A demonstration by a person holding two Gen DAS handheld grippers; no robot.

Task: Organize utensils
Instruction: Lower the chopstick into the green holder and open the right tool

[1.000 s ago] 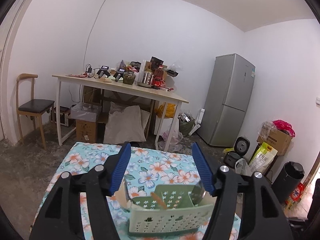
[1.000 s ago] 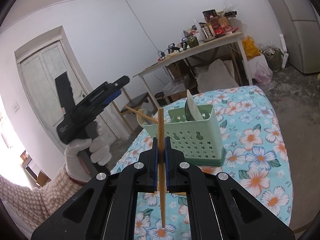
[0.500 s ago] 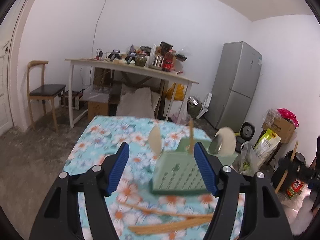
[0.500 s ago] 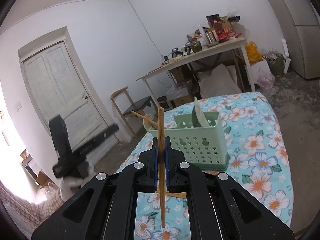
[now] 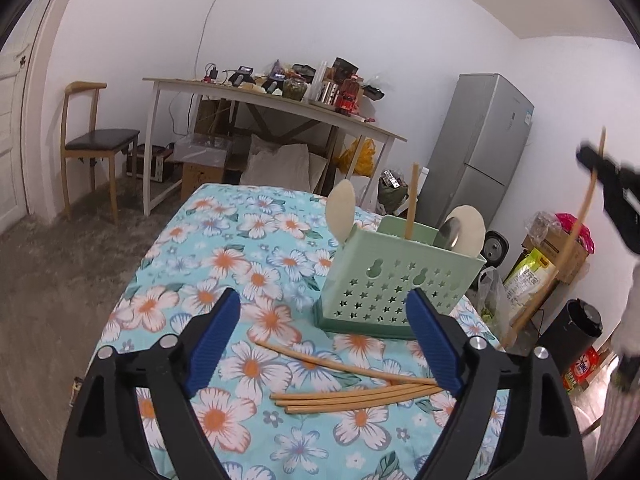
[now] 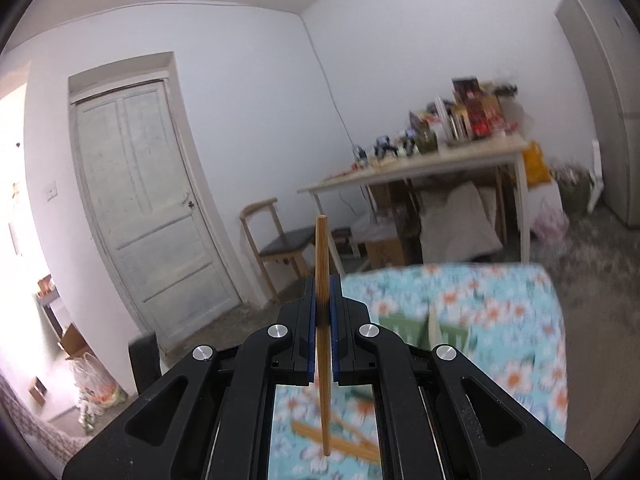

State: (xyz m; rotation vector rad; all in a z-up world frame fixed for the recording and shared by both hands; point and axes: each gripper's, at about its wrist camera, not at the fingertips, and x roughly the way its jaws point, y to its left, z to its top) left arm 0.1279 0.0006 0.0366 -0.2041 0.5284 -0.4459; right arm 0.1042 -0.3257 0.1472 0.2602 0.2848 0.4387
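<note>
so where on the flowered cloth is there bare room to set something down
The widest free patch on the flowered cloth lies left of and behind the green holder, out to the far edge. It is crowded in front of the holder, where loose chopsticks lie between the left tool's opening jaws.

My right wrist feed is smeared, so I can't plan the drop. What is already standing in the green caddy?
Observer: The green utensil caddy holds one upright chopstick, standing between the left pale spoon and the right pale spoon.
Operator: How many chopsticks lie loose?
Observer: Four loose chopsticks lie on the floral tablecloth, in front of the caddy.
Operator: Where is the left gripper?
Observer: The left gripper faces the caddy from the near side. Its jaws are opening, and the loose chopsticks show between them, ungripped.
</note>
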